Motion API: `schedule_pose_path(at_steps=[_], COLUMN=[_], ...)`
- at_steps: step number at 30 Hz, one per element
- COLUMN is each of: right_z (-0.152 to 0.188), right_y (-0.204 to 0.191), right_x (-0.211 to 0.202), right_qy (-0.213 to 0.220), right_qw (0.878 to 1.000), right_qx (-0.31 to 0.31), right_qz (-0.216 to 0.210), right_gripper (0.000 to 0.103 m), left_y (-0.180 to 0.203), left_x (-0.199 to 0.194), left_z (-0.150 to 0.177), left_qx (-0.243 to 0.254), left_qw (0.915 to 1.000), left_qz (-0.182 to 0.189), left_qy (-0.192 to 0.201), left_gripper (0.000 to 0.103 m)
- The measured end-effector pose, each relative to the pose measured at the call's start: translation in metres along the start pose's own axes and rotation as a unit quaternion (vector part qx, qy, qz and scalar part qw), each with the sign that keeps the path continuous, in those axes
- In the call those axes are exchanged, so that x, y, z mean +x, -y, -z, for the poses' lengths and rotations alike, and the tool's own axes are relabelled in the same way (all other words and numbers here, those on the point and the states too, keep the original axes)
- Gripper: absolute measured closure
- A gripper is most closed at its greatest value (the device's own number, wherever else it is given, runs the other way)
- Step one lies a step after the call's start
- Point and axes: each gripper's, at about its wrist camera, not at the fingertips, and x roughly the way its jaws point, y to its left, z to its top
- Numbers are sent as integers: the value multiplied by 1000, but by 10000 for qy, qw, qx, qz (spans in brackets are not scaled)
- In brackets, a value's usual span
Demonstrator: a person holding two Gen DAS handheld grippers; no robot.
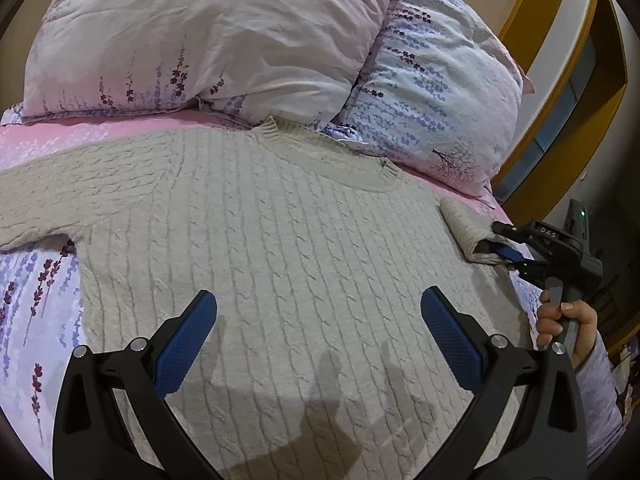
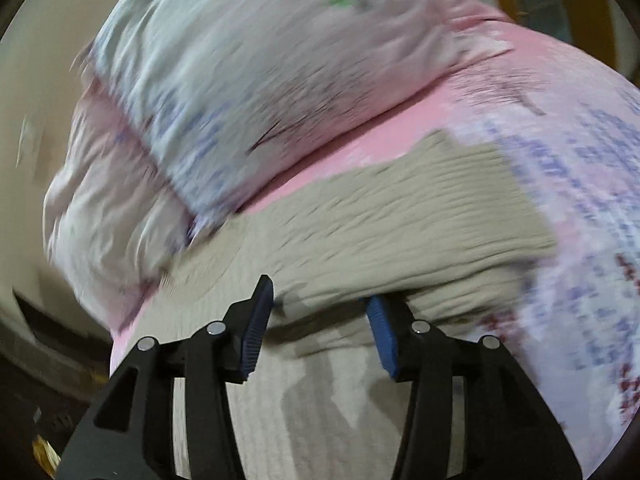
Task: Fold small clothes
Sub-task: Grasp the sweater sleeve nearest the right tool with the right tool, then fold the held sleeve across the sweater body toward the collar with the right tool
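A beige cable-knit sweater (image 1: 280, 248) lies flat, front up, on the bed, collar toward the pillows. My left gripper (image 1: 320, 312) hovers open above its lower body, holding nothing. My right gripper (image 1: 508, 252) is at the sweater's right edge, with the right sleeve (image 1: 464, 224) draped over its blue fingers. In the blurred right wrist view the right gripper (image 2: 320, 320) has its jaws apart, and the sleeve (image 2: 400, 224) lies over the right finger and stretches away from it. The left sleeve (image 1: 60, 196) lies spread out to the left.
Two floral pillows (image 1: 208, 40) (image 1: 436, 92) sit at the head of the bed, just beyond the collar. The pink and lavender bedsheet (image 1: 36, 280) shows at the left. The bed edge and a yellow frame (image 1: 560, 92) are at the right.
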Motion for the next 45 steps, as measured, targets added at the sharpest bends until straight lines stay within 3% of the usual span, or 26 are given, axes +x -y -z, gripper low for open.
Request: schedule_pose_path(at_steps=[6, 11, 13, 18, 22, 26, 31, 35, 45], right_z=[-18, -21, -20, -7, 22, 62, 89, 86, 92], right_y=[34, 19, 0, -72, -131, -170, -179, -181, -190], right_x=[-10, -9, -13, -8, 22, 73, 109, 106, 95], right_qy=[301, 518, 639, 569, 64, -748, -1238, -1138, -1016], right_qw=[9975, 9961, 9958, 9921, 9812, 9670, 9607, 9627, 9534], right_qx=[538, 212, -130, -1113, -1824, -2347, -2444, -2396, -2795], right_qz=[343, 684, 647, -50, -631, -645, -447, -535, -518], right_gripper=[72, 93, 94, 95, 95, 95, 95, 95, 93], left_y=[-14, -27, -32, -44, -54, -60, -62, -49, -24], left_x=[-5, -6, -6, -4, -2, 3, 16, 33, 99], left_z=[-5, -8, -10, -18, -27, -33, -39, -46, -63], left_qx=[-281, -622, -727, -1054, -1380, -1580, -1786, -1740, -2170], left_qw=[9995, 9969, 9953, 9897, 9825, 9772, 9719, 9711, 9556], left_qz=[154, 473, 642, 964, 1250, 1416, 1528, 1612, 1721], left_qy=[35, 37, 18, 39, 82, 69, -98, -268, -1004], left_gripper=[1, 1, 1, 6, 15, 16, 16, 16, 19])
